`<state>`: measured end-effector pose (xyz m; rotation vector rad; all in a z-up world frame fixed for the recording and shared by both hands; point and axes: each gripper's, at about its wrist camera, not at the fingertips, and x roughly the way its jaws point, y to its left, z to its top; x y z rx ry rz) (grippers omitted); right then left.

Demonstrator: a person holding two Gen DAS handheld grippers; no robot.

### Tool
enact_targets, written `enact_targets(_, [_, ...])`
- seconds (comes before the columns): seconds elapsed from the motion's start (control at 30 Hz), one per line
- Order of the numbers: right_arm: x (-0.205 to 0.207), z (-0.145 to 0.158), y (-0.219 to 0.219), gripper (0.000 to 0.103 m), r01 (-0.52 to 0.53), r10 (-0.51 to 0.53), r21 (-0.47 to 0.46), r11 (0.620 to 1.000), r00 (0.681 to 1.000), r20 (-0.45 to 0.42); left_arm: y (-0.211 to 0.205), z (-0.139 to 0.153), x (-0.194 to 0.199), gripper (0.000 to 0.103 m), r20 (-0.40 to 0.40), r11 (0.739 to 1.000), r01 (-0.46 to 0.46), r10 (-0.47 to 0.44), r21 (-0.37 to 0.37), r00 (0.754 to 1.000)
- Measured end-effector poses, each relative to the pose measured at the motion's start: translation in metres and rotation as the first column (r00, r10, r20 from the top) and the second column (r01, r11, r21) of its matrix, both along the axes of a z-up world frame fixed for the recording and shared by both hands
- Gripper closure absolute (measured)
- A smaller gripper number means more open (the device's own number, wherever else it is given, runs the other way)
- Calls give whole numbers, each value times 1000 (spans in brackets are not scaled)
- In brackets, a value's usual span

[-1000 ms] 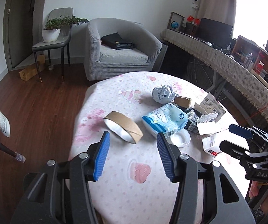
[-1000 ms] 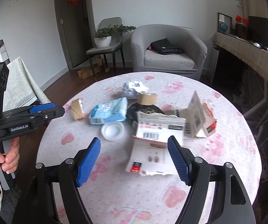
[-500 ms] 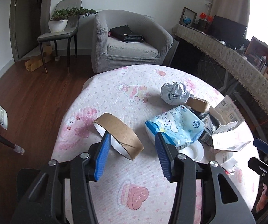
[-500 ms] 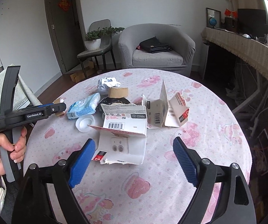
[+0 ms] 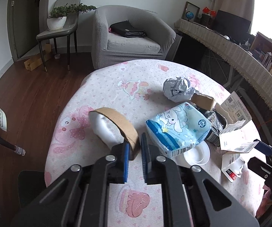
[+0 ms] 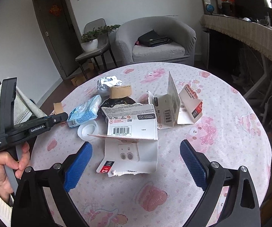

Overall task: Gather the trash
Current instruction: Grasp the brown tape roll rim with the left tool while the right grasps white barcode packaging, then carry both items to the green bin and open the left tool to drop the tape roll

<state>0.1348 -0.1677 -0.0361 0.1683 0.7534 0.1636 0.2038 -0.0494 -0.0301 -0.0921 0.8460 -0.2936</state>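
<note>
From the left wrist view: left tool [image 5: 135, 151] nearly closed, blue ribbed pads pinching the near rim of a brown cardboard ring [image 5: 115, 124], one pad inside the hoop and one outside. Ring thin, smooth, oval-looking, white inside, standing on edge on the round worktop [image 5: 105, 87], long way running from the tool toward the far left. Worktop cloth soft-looking, white with pink cartoon prints. Just right of the ring, one shiny blue-and-white tissue pack [image 5: 177, 126] with a cartoon dog, puffy and lying flat. Behind it, one crumpled silver-grey foil ball [image 5: 176, 89], and one short brown cardboard roll [image 5: 202, 100] touching the ball's right side. One round white plastic lid [image 5: 197, 154] partly under the pack's near corner. Right tool [image 5: 259, 151] at the right edge, over torn white card. From the right wrist view: right tool [image 6: 135, 162] wide open, holding nothing, two blue bumpy pads on either side of a torn white carton [image 6: 134, 132] with a barcode, flat and ragged at the edges, lying on the worktop. One more torn white carton [image 6: 173, 104] behind it, standing up folded like a tent. Left tool [image 6: 60, 117] at the left, black, held in a hand [image 6: 5, 168], tip at the ring [image 6: 57, 107]. Tissue pack [image 6: 85, 112], lid [image 6: 87, 130], roll [image 6: 120, 91] and foil ball [image 6: 105, 83] clustered behind the near carton.
</note>
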Motion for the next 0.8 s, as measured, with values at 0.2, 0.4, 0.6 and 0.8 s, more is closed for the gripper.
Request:
enact_targets(0.2, [7,-2,12,8,-5,5,-14,1000,1000,-4,4,-2,-2,97,-3,1000,12,-12,-20,1000])
enact_targets(0.4, [11,-5,17,8,9,-9,-19,1000,1000,-9,14,0,-6,98,-3,999,10,-10,-31,1000])
enact_targets(0.6, [21,-8,25,8,24,-25,-30,999,999,-21,27,6,-14,98,8,999,10,-10,-30,1000])
enact_targets(0.8, [27,-9,28,14,56,-58,-47,997,998,-27,39,14,-24,98,36,1000,19,-18,-17,999])
